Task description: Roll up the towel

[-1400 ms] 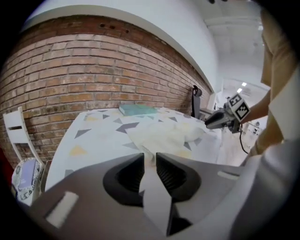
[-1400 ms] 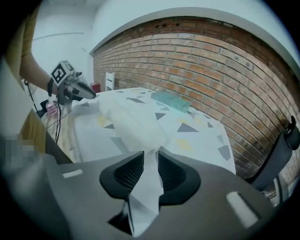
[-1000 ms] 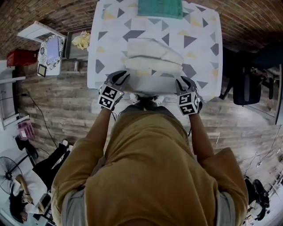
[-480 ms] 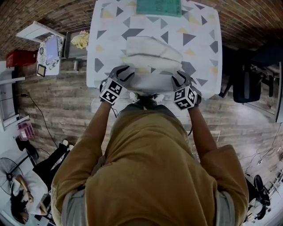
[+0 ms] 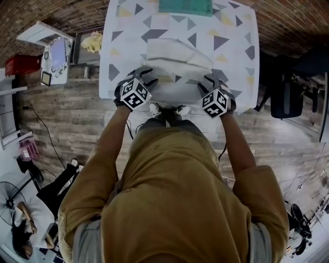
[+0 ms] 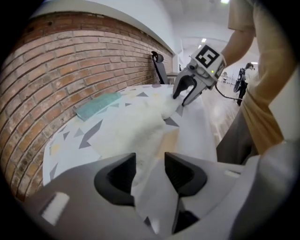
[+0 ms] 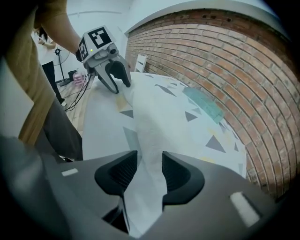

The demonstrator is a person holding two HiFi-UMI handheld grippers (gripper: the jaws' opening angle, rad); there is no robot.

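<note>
Towel point(image 5: 177, 64) lies bunched on the patterned surface point(image 5: 231, 41), its near edge between the narrowly parted, opening fingers point(image 6: 117, 180) of your left gripper point(image 6: 150, 159) and right gripper point(image 7: 150, 157).

Head view top-down, L/R gripper views low, share towel point(image 5: 175, 56)

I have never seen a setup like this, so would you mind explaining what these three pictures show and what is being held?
No robot here: a person stands at a table and holds a two-jaw gripper in each hand. One picture looks steeply down from a head camera; the other two come from cameras riding on the left gripper and right gripper. On the table lie a white towel, partly folded over, and a teal cloth. Both grippers' jaws are opening, with the towel's near edge between them.
</note>
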